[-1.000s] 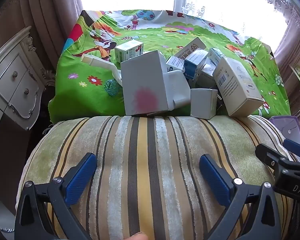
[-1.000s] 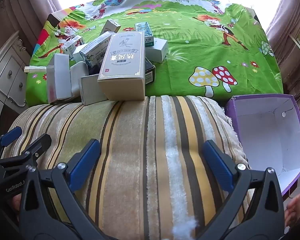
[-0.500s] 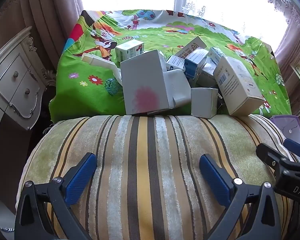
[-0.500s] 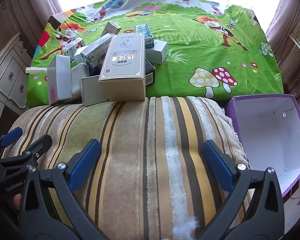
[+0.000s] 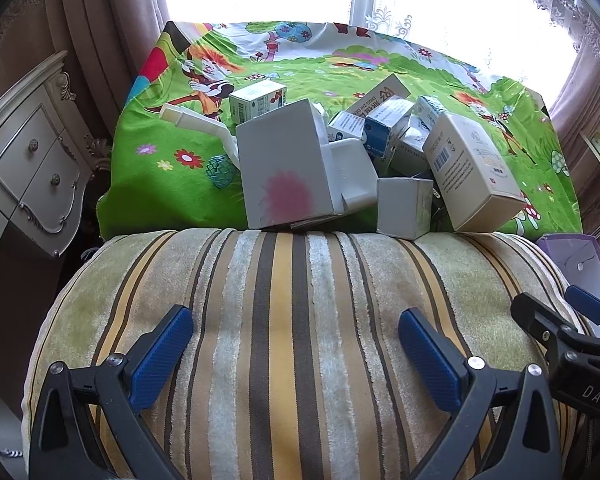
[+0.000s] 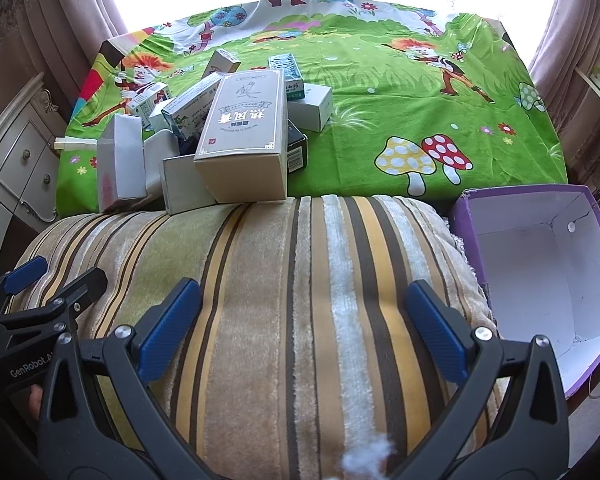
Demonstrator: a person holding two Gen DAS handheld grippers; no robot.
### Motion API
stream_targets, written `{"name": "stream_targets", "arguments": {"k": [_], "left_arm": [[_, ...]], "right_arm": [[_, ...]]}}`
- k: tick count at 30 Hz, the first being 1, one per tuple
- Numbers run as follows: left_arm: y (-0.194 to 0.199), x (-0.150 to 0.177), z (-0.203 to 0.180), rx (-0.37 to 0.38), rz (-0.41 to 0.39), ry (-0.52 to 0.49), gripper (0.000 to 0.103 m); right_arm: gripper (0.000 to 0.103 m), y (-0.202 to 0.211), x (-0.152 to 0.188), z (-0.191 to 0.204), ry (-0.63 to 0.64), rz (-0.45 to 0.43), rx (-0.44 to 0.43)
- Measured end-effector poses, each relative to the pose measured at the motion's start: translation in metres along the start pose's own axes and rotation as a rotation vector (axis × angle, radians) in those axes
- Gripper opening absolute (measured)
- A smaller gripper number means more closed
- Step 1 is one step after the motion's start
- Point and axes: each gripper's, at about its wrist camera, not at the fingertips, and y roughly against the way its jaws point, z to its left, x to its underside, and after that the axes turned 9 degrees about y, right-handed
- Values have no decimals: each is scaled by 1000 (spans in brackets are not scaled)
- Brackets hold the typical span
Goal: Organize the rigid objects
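A heap of several small cardboard boxes lies on the green cartoon cloth (image 5: pixel 172 176) beyond a striped cushion (image 5: pixel 300 320). It includes a white box with a pink blot (image 5: pixel 286 170), a small grey cube box (image 5: pixel 404 208) and a tall beige box (image 5: pixel 472 172), which also shows in the right wrist view (image 6: pixel 246 136). My left gripper (image 5: pixel 296 356) is open and empty over the cushion. My right gripper (image 6: pixel 304 332) is open and empty over the cushion too, well short of the heap.
An open purple box with a white inside (image 6: pixel 540 264) stands to the right of the cushion. A white carved drawer cabinet (image 5: pixel 24 160) stands at the left. Curtains and a bright window lie behind the table. The right half of the cloth (image 6: pixel 440 120) holds no boxes.
Both views have shifted very slightly; the grippers stay open over the cushion. A hand seen at the lower right a second ago is gone.
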Motion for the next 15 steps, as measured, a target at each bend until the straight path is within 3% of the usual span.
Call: {"name": "stream_targets", "arguments": {"k": [9,15], "left_arm": [[-2,-1,-5,19,-2,-7,103],[1,0,-2,22,-11,-7,103]], "right_arm": [[103,0,0,-5,-2,6,1],[103,-2,-4,-10,21,53,-54]]}}
